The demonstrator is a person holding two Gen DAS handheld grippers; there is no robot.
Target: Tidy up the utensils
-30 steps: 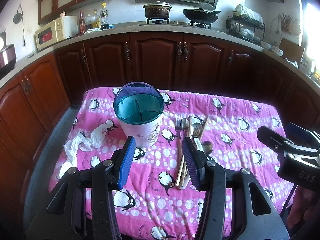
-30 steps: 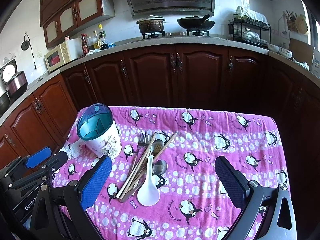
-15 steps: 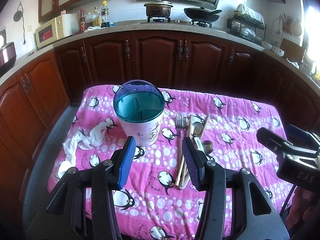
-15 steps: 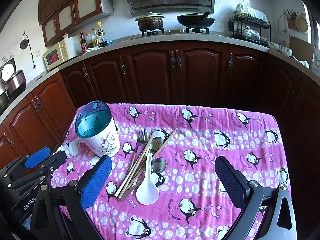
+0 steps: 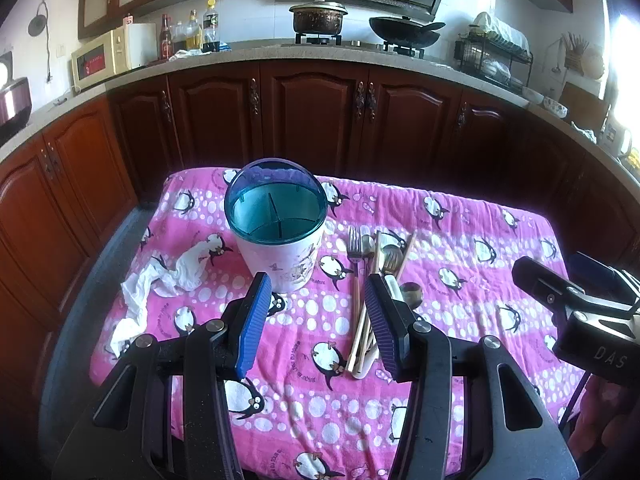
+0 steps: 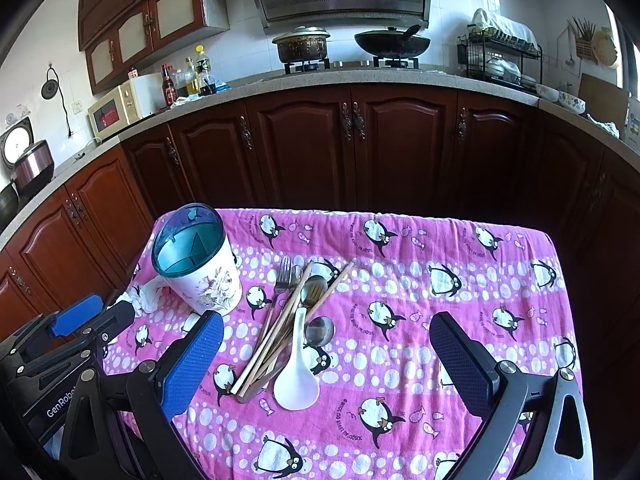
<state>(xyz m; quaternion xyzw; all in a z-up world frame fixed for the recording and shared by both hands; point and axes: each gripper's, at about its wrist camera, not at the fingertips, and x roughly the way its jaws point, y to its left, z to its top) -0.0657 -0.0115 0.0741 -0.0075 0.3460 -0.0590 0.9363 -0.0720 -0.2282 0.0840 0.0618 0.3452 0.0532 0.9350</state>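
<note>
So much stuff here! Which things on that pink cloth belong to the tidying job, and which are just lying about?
For the job:
utensil holder
fork
chopsticks
white spoon
metal spoons

Just lying about:
crumpled tissue
microwave
pot
wok
dish rack

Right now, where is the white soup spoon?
In the right wrist view the white soup spoon lies on the pink tablecloth at the near end of the utensil pile, beside the chopsticks, right of the utensil holder.
</note>
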